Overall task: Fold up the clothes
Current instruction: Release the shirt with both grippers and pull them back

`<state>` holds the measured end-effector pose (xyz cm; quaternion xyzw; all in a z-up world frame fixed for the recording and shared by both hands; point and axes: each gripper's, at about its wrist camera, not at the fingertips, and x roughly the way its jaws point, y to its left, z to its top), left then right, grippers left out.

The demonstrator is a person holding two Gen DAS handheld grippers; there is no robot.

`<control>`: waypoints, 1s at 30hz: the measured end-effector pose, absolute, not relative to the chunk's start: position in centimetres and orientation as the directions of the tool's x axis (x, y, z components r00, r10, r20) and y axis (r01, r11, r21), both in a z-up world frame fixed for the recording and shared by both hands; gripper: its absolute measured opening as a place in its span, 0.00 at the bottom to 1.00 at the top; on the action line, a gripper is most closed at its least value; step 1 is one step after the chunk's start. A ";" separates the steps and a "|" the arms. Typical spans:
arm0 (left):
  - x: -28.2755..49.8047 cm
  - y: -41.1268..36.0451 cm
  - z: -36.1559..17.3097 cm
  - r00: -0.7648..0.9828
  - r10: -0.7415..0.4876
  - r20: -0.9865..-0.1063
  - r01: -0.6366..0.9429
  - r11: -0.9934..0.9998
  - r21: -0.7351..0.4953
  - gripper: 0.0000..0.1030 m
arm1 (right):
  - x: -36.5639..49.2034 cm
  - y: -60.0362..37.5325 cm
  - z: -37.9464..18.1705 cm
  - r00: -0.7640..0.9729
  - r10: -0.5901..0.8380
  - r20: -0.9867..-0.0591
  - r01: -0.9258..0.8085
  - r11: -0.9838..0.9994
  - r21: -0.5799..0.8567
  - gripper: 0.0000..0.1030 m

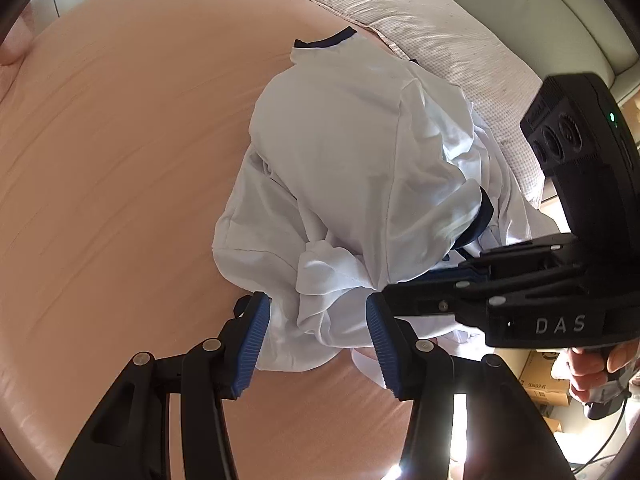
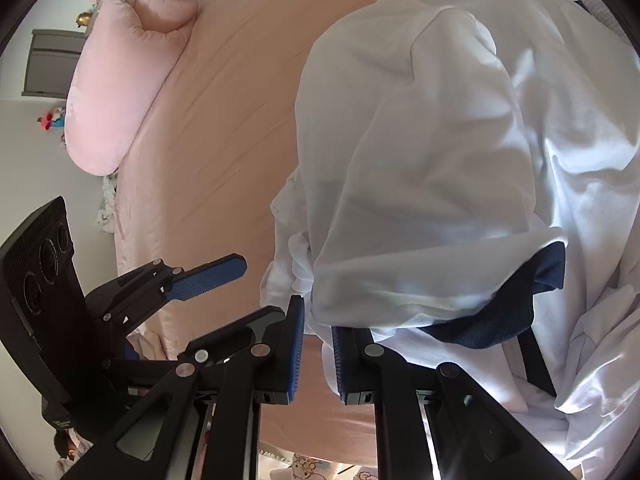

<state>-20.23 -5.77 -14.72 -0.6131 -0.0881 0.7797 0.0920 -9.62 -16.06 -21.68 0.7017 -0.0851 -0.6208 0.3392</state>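
Note:
A white shirt (image 1: 340, 152) with navy collar and cuff trim lies crumpled on the peach bed sheet (image 1: 120, 160). My left gripper (image 1: 317, 344) hangs open just above the shirt's near edge; loose white cloth lies below the gap and the blue pads (image 1: 252, 340) do not press on it. My right gripper (image 1: 386, 294) comes in from the right, shut on a gathered fold of the shirt. In the right wrist view the shirt (image 2: 440, 160) drapes from my right gripper (image 2: 318, 344) with a navy cuff (image 2: 512, 300) over one finger. My left gripper (image 2: 224, 270) is to the left.
A pink pillow (image 2: 120, 80) lies at the bed's far left edge. A pale quilted blanket (image 1: 420, 20) and a padded headboard (image 1: 520, 0) are behind the shirt. Cardboard boxes (image 1: 540, 384) stand on the floor at the right. A person's hand (image 1: 600, 364) holds the right gripper.

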 end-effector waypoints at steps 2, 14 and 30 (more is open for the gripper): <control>-21.1 -6.0 -14.6 -0.235 0.261 -0.936 -0.002 -0.963 -0.268 0.46 | -9.1 -16.4 -22.4 0.234 -0.517 -0.823 0.309 -0.763 0.568 0.11; -21.9 -4.3 -13.1 -0.248 0.327 -0.912 -0.035 -0.944 -0.329 0.54 | -9.2 -14.5 -20.9 0.207 -0.416 -0.886 0.356 -0.811 0.464 0.19; -23.5 -0.7 -17.0 -0.152 0.280 -0.948 -0.119 -0.957 -0.263 0.54 | -12.4 -10.3 -19.7 0.185 -0.372 -0.910 0.278 -0.868 0.411 0.47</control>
